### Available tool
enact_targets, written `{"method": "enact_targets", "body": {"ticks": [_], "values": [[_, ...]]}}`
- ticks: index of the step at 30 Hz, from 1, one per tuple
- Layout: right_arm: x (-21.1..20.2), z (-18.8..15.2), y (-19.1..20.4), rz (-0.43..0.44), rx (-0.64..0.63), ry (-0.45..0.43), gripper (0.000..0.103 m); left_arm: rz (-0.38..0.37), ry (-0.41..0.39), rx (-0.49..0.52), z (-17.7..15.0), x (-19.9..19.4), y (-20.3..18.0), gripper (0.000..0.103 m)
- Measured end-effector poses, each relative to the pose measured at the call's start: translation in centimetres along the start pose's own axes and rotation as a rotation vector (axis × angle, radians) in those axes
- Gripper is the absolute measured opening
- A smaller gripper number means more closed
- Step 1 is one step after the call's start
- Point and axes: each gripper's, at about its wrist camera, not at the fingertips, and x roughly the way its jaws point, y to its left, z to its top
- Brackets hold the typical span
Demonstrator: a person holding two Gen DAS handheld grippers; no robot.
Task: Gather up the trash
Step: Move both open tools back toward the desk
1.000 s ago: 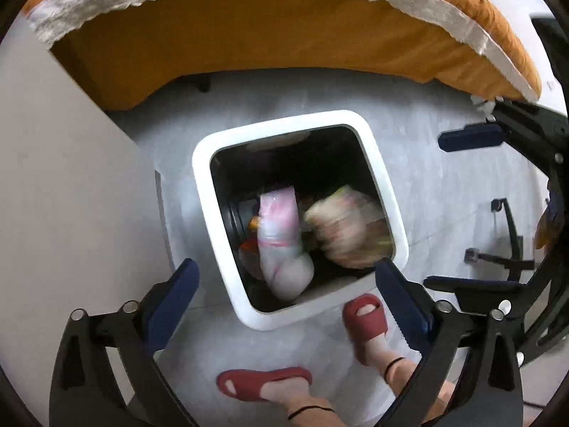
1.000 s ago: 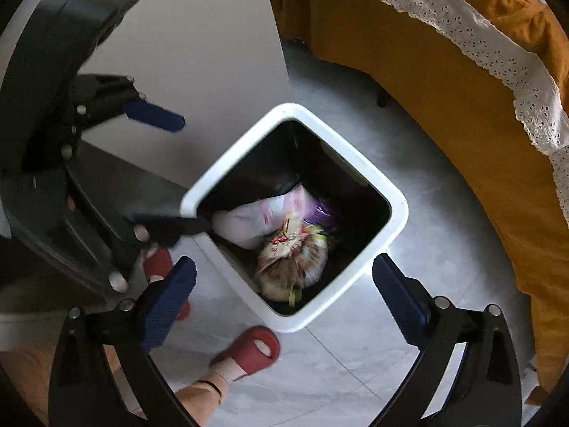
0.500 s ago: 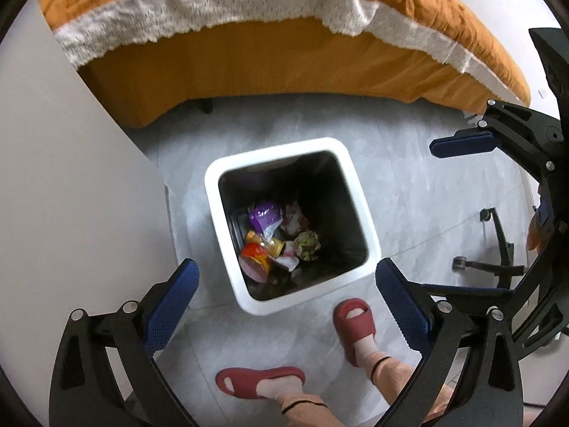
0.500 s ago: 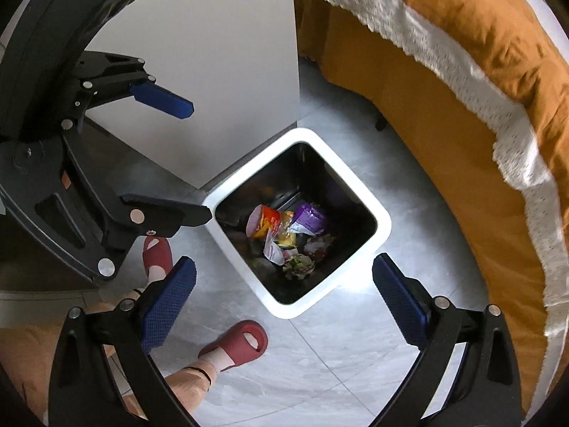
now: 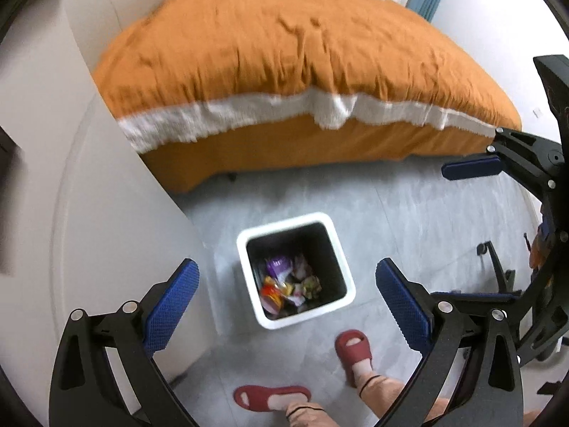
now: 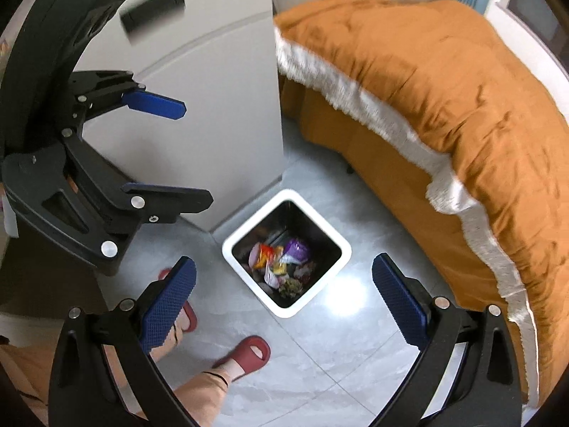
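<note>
A white square trash bin (image 5: 245, 245) stands on the grey floor, far below both grippers. Several colourful wrappers (image 5: 288, 281) lie at its bottom. The bin (image 6: 341, 245) and the wrappers (image 6: 281, 263) also show in the right wrist view. My left gripper (image 5: 287, 300) is open and empty, high above the bin. My right gripper (image 6: 283, 299) is open and empty, also high above it. Each gripper shows in the other's view: the right gripper (image 5: 473, 231) at the right edge, the left gripper (image 6: 177, 149) at the upper left.
A bed with an orange cover (image 5: 302, 71) and white lace trim stands behind the bin. A white cabinet (image 5: 89, 195) stands left of the bin. The person's feet in red slippers (image 5: 354, 350) stand in front of it. A chair base (image 5: 498, 274) is at the right.
The trash that was falling a second ago has settled in the bin. Both grippers have risen well above the bin, which looks smaller, and more of the bed shows.
</note>
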Motion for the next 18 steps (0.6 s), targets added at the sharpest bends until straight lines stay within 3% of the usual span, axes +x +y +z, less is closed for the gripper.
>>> {"method": "enact_targets", "body": {"ticks": [11,18], "values": [[-11.5,6.1,2.2,-0.011,0.004,-0.216,0.099,0.07,-0.195,-0.082,3.1,-14.2,1.0,0.098],[-14.4,12.0,6.2,0.032,-0.062,-0.35,0.099,0.223,-0.328,-0.179,2.2,-22.7,5.5,0.098]]}}
